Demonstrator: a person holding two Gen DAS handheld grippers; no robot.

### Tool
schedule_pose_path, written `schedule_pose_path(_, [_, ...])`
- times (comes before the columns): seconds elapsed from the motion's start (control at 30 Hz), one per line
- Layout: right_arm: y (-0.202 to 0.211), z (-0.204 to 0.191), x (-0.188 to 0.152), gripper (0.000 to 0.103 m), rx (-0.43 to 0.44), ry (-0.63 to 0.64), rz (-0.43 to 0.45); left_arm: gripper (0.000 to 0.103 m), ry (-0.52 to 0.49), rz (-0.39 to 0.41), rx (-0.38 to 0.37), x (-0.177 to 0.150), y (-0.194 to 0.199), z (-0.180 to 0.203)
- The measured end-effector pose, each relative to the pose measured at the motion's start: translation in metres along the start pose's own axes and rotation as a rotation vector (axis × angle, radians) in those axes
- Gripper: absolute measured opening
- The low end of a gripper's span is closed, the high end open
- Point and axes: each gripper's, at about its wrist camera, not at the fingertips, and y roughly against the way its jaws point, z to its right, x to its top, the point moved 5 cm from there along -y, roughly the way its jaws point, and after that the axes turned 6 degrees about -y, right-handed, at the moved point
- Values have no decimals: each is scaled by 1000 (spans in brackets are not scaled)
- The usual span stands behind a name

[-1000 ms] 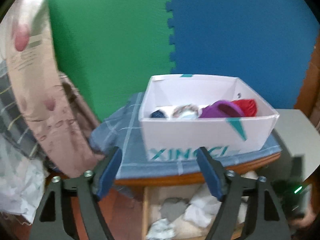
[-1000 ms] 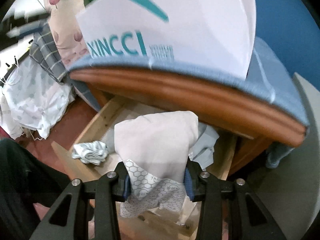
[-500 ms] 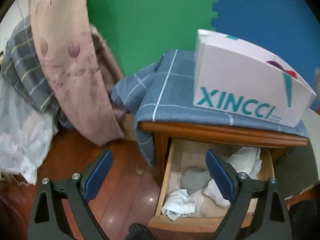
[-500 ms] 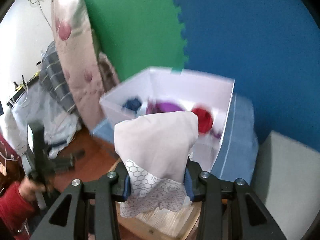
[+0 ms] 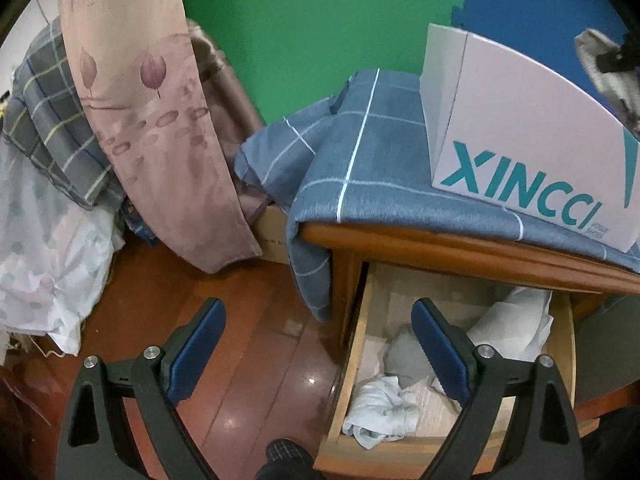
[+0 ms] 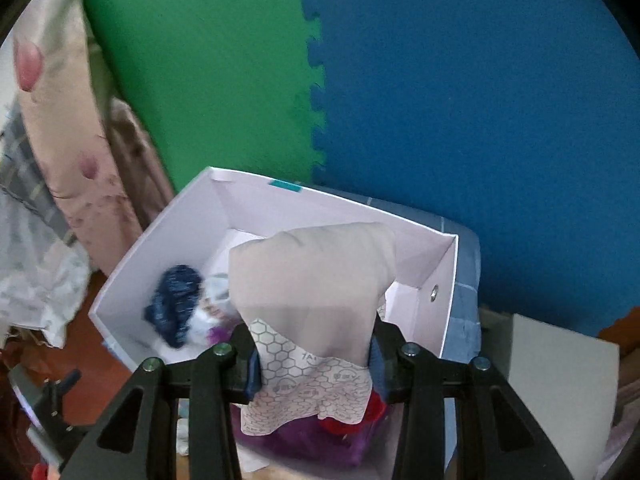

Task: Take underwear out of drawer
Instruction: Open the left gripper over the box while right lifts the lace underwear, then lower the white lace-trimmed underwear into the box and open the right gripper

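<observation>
The left claw [image 5: 316, 344] hangs over the floor beside the open drawer [image 5: 352, 368], its jaws having just spread wide with nothing between them. In the drawer lie crumpled white and grey garments [image 5: 380, 408]. The right claw [image 6: 314, 364] is clamped on beige underwear [image 6: 312, 284], held above the white box [image 6: 128, 280] on the cloth-covered nightstand

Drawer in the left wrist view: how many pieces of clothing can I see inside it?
3 in the drawer: a crumpled white piece at the front, a grey piece behind it, a white piece at the back right. More may be hidden.
</observation>
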Motion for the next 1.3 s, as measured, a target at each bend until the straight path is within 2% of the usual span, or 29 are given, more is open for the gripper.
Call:
schedule_pose_path(0.27, [-52, 8, 10, 46, -80, -31, -83, 93, -24, 10, -7, 0, 1, 6])
schedule_pose_path(0.53, [-63, 8, 6, 52, -97, -54, -92, 93, -34, -3, -18, 0, -2, 10])
schedule_pose_path(0.6, [-59, 9, 6, 59, -108, -48, -79, 93, -30, -9, -10, 0, -3, 9])
schedule_pose_path(0.7, [-45, 6, 9, 62, -116, -22, -32, 93, -25, -15, -14, -1, -5, 10])
schedule_pose_path(0.83, [-17, 4, 16, 63, -119, 6, 37, 93, -35, -26, -1, -2, -7, 10])
schedule_pose_path(0.9, [4, 1, 13, 63, -82, 11, 76, 93, -35, -31, -5, -3, -8, 9])
schedule_pose_path(1.0, [39, -9, -4, 63, -27, 55, 124, 93, -21, -27, 2, -3, -7, 4])
schedule_pose_path(1.1, [71, -23, -41, 63, 35, 136, 135, 93, 4, -25, -3, -2, -5, -1])
schedule_pose_path(1.23, [91, -41, -95, 64, 101, 242, 106, 93, 36, -23, -6, -1, -4, -8])
schedule_pose_path(1.3, [88, -53, -130, 64, 137, 297, 43, 93, 52, -26, -10, -1, -3, -10])
